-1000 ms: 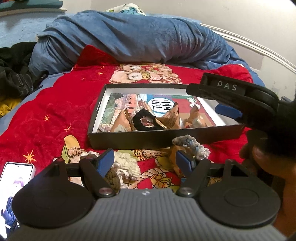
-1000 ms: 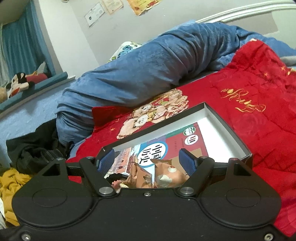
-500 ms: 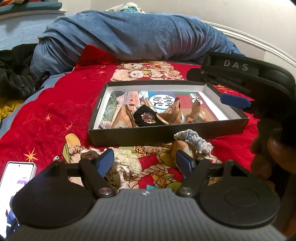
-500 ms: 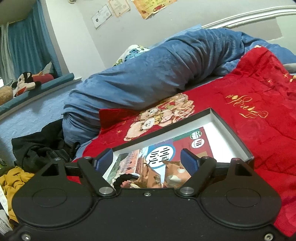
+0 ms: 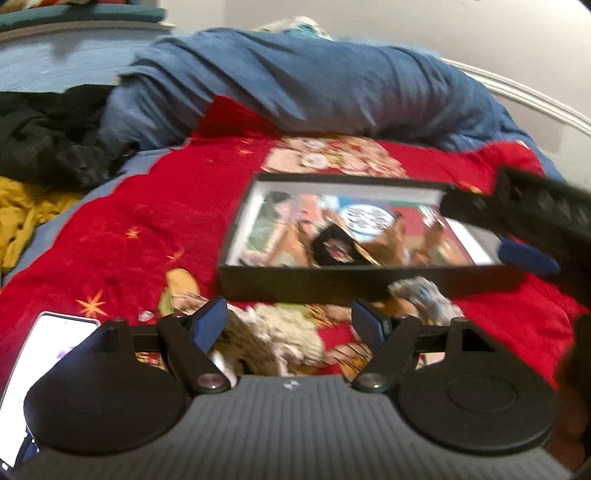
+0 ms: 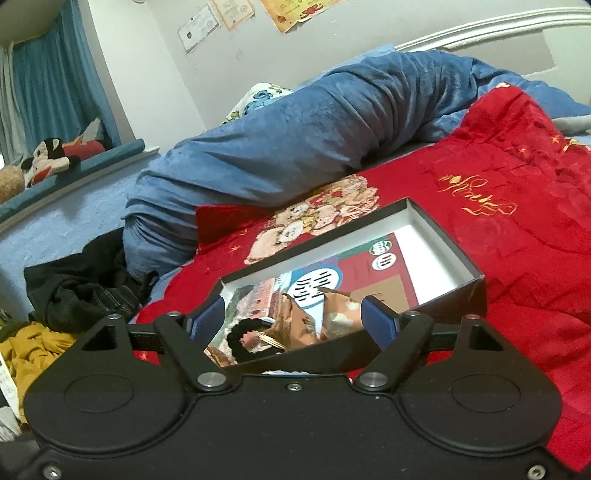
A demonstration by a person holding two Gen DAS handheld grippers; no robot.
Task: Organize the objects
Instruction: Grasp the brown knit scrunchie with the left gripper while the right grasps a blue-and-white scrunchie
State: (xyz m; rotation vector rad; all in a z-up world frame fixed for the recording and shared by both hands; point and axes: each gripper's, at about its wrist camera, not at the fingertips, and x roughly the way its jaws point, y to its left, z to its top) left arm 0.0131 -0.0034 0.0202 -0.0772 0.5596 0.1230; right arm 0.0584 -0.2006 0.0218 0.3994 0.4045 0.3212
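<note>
A shallow black box (image 5: 332,284) lies on the red blanket. It holds a printed sheet, a black scrunchie (image 6: 243,334) and brown paper packets (image 6: 332,314). My left gripper (image 5: 288,322) stands open just in front of the box. A cream and brown woolly piece (image 5: 273,341) lies on the blanket under its gap, not pinched. A blue and white knitted piece (image 5: 424,295) rests against the box's front wall. My right gripper (image 6: 292,320) is open above the box's near corner (image 6: 461,291), nothing between its fingers. One of its blue pads (image 5: 526,255) shows at the right of the blurred left wrist view.
A rolled blue duvet (image 5: 332,92) lies behind the box. Black clothing (image 5: 48,136) and a yellow garment (image 5: 26,210) are heaped at the left. A lit phone (image 5: 55,354) rests on the blanket by my left gripper. The bed's white rail (image 6: 480,26) runs behind.
The left view has swung, so the box now sits further right and blurred. The right gripper has drawn back from the box, showing more of it, and its jaws stand slightly wider.
</note>
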